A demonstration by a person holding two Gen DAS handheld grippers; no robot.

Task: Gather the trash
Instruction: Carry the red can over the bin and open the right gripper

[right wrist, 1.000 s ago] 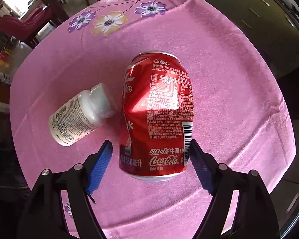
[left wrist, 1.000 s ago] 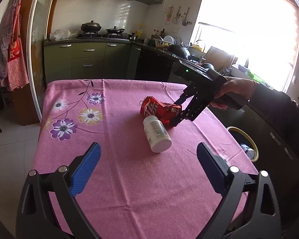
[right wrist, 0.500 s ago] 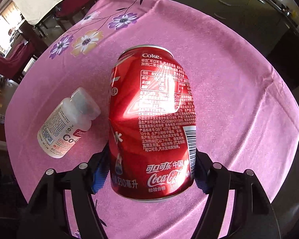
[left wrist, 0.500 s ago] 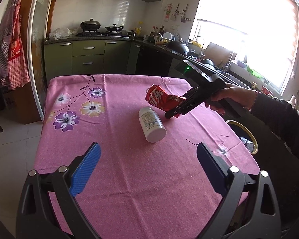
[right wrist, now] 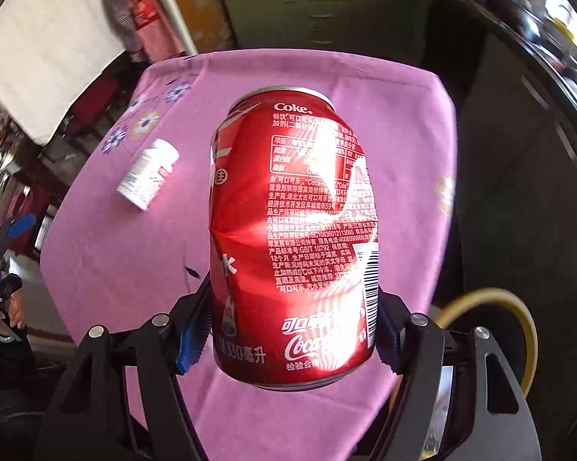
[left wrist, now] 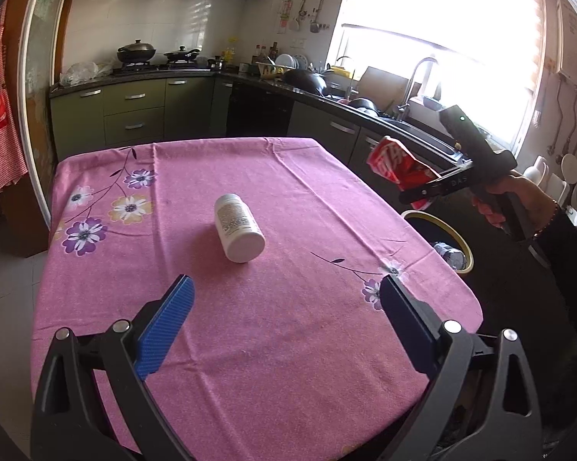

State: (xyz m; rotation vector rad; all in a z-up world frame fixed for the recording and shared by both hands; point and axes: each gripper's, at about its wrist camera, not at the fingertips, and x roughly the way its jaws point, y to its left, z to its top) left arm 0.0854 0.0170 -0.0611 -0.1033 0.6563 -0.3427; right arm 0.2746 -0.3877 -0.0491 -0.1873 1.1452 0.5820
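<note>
Left wrist: can [left wrist: 398, 165] in right gripper [left wrist: 423, 192] past table edge [left wrist: 369, 188], above bin [left wrist: 448, 232]

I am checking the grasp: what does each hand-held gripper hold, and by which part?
The right hand-held gripper holds the dented can by its sides, near the bottom end. The left hand-held gripper holds nothing.

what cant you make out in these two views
- Bin contents: left view, table edge and dark interior hide most.
- Bin in right view: can and claw arm cover it.
- Bottle label: right view, blurred; left view, too small.
- Right claw pads: left view, seen edge-on.
</note>
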